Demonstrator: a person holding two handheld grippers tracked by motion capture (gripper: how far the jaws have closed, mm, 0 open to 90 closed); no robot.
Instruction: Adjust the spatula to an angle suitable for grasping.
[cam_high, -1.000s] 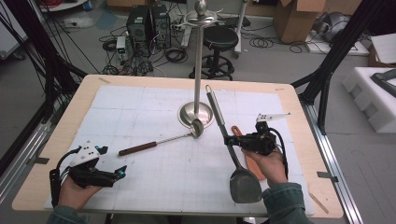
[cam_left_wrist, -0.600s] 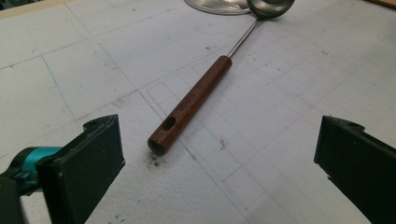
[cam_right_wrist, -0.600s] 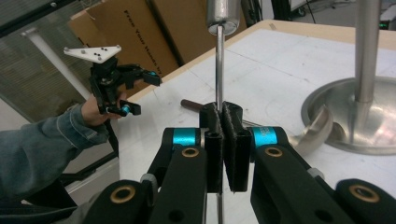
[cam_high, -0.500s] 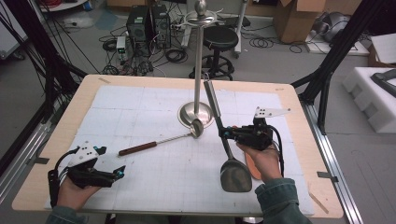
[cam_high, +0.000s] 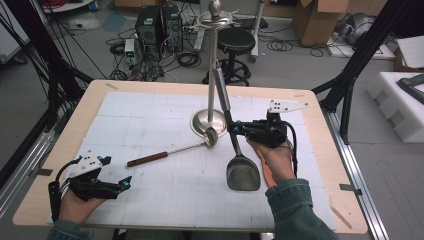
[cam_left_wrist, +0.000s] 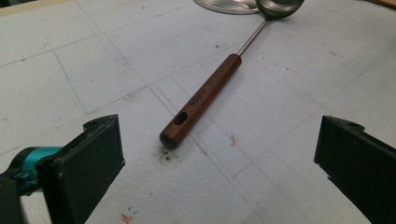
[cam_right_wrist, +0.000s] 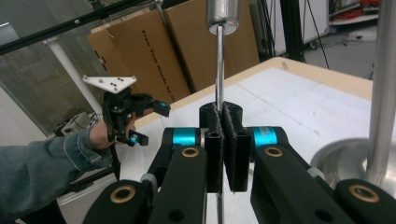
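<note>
A steel utensil stand with a tall pole rises at the table's middle. My right gripper is shut on the thin metal shaft of a spatula; its flat head is low near the mat and its thick handle leans up against the pole. In the right gripper view the shaft runs up from between the closed pads, beside the stand's pole. A ladle with a wooden handle lies on the mat, its bowl by the stand's base. My left gripper is open at the front left, and the ladle handle lies ahead between its jaws.
A white gridded mat covers the wooden table. An orange strip lies under the right hand. Behind the table are a stool, cables and cardboard boxes. Black frame legs stand at both sides.
My right gripper has swung the spatula left toward the stand and tipped it more upright, so its handle now leans at the pole. The left gripper and the ladle have stayed put.
</note>
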